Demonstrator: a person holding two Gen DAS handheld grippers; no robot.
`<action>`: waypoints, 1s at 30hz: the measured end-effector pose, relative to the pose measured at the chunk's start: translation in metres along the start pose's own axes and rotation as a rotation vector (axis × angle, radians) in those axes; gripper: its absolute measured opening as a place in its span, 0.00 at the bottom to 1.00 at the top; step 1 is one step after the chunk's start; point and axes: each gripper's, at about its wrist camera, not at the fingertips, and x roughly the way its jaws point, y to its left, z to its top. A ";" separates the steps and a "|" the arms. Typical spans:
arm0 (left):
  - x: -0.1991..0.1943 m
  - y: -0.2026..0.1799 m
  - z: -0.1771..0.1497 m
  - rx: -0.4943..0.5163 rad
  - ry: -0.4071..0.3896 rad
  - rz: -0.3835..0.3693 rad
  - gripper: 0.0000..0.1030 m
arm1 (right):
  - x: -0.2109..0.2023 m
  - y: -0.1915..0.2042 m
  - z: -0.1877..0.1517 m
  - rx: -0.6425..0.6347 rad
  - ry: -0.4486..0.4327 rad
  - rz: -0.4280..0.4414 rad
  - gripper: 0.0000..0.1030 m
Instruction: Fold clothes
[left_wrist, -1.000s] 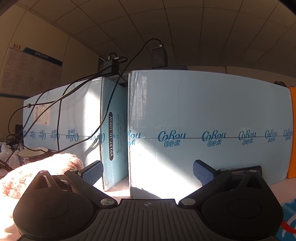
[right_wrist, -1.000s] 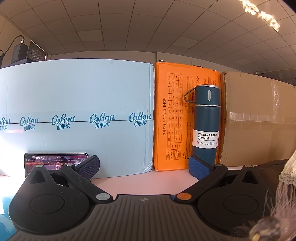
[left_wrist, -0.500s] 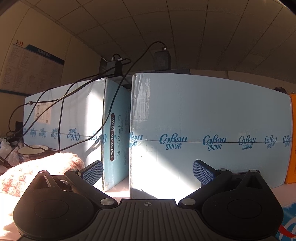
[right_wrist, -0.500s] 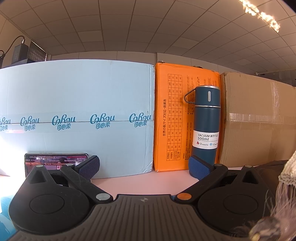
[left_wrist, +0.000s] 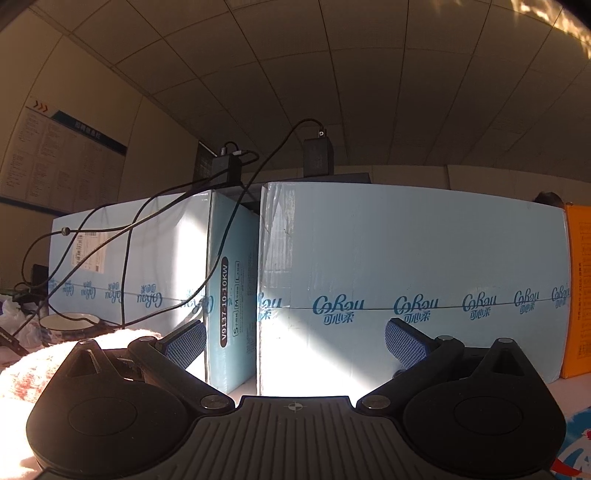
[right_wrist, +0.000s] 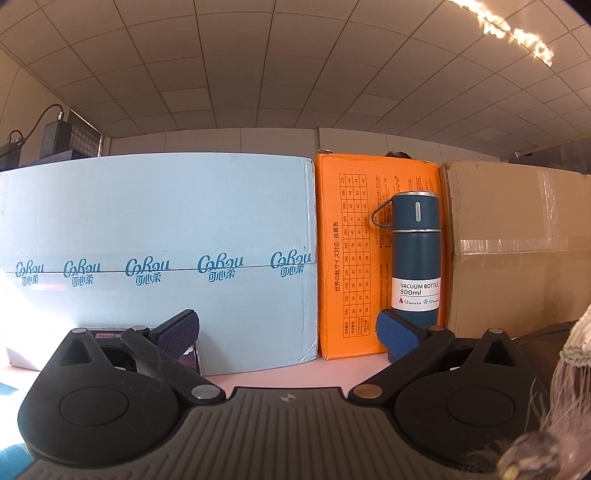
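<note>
In the left wrist view, the left gripper (left_wrist: 295, 341) had swung slightly leftward since a second ago, its fingers spread and empty; folding had not begun. A fluffy pink-white garment (left_wrist: 44, 363) lay just left of them, sunlit. In the right wrist view nothing had moved: the right gripper (right_wrist: 287, 332) gaped empty, a fringed cloth (right_wrist: 576, 336) far right.

Ceiling (right_wrist: 295, 55) of square panels, with a glaring light strip (right_wrist: 509, 33) at upper right. Pale wall (right_wrist: 240, 140) behind a row of cartons: two light-blue boxes (left_wrist: 406, 258), one orange box (right_wrist: 347, 258), one brown cardboard box (right_wrist: 517, 240). Wall notice board (left_wrist: 55, 155) at left. Sunlight falls in a bright band across the blue cartons. Pink bench (right_wrist: 295, 376) surface below.
</note>
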 end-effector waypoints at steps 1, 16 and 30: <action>-0.001 0.000 0.000 0.001 0.000 -0.002 1.00 | -0.002 0.001 0.000 0.005 -0.003 0.009 1.00; 0.002 0.006 -0.001 -0.030 0.065 -0.014 1.00 | -0.006 0.010 0.000 -0.008 0.024 0.034 1.00; -0.003 0.008 0.004 -0.042 0.063 -0.021 1.00 | -0.005 0.013 0.000 0.051 0.130 -0.007 1.00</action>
